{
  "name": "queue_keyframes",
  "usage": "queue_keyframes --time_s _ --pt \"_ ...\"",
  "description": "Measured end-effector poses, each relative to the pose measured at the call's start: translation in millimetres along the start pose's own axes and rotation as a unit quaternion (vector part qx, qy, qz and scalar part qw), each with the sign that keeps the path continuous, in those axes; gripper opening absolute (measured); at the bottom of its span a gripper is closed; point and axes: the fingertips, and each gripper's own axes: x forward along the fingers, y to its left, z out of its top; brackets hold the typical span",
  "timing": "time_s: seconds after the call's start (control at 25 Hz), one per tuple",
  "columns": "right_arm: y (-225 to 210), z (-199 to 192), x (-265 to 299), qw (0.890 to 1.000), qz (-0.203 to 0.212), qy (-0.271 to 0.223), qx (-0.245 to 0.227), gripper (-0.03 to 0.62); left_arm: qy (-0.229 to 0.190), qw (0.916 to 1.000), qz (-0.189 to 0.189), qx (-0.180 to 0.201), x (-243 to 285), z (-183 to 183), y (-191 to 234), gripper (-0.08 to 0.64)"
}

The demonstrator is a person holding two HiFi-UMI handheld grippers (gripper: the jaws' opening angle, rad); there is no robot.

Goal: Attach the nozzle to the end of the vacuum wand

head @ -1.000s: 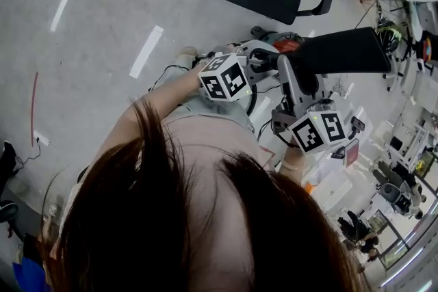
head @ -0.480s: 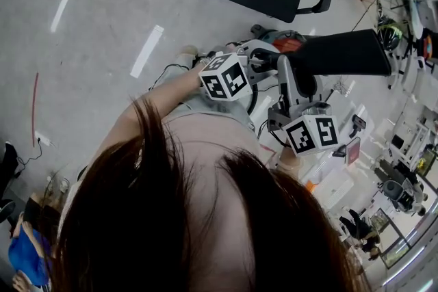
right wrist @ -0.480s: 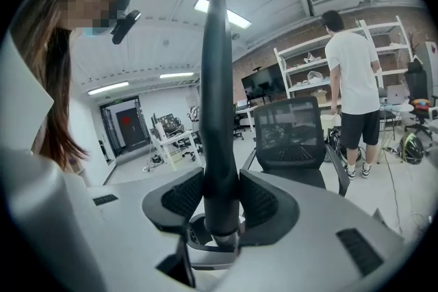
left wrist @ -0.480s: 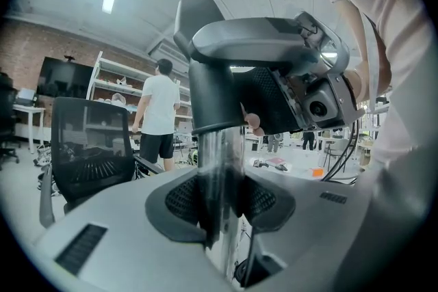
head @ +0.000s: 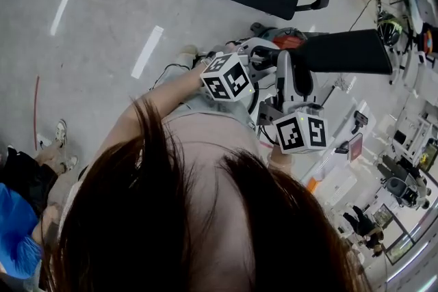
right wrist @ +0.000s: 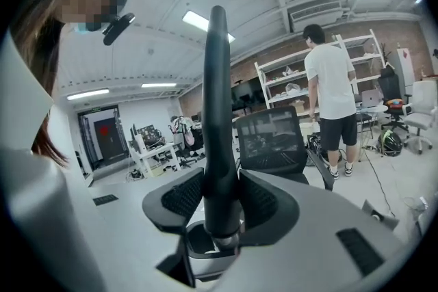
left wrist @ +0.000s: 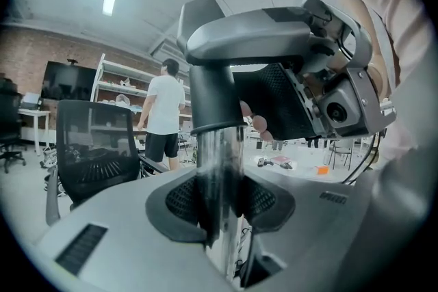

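Holds the wand in the left gripper, clamped with both pads on the shiny metal tube just below the dark collar at the wand's end. Grips the nozzle in the right gripper, shut with both pads on the slim dark neck, right above the wand's end. Shows, in the head view, the nozzle's wide black body pointing sideways away from the wand. Cannot tell a full seating on the wand from a loose one.

Expect a stiff, smooth and probably slippery metal wand. Clamp it close to the collar and square across the tube, to stop any twisting or sliding. Expect a light, rigid plastic nozzle, broad and flat, and likely to lever round if taken by the wide part. Better to take it at the neck, near the wand. Probably calls for a straight push along the wand, without bending, until the joint closes.
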Motion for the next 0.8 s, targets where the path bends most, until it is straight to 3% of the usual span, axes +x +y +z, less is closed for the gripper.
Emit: queue_keyframes --time_s 0.44,0.8 --pt "-4 0 -5 0.995 -0.088 -0.046 -0.015 0.176 0.012 0.9996 0.022 0.009 4 -1 -1 0.123" --pt "-4 -15 -13 1.0 -0.028 0.002 -0.012 0.173 0.002 0.9999 0.001 0.01 2 -3 -9 0.123"
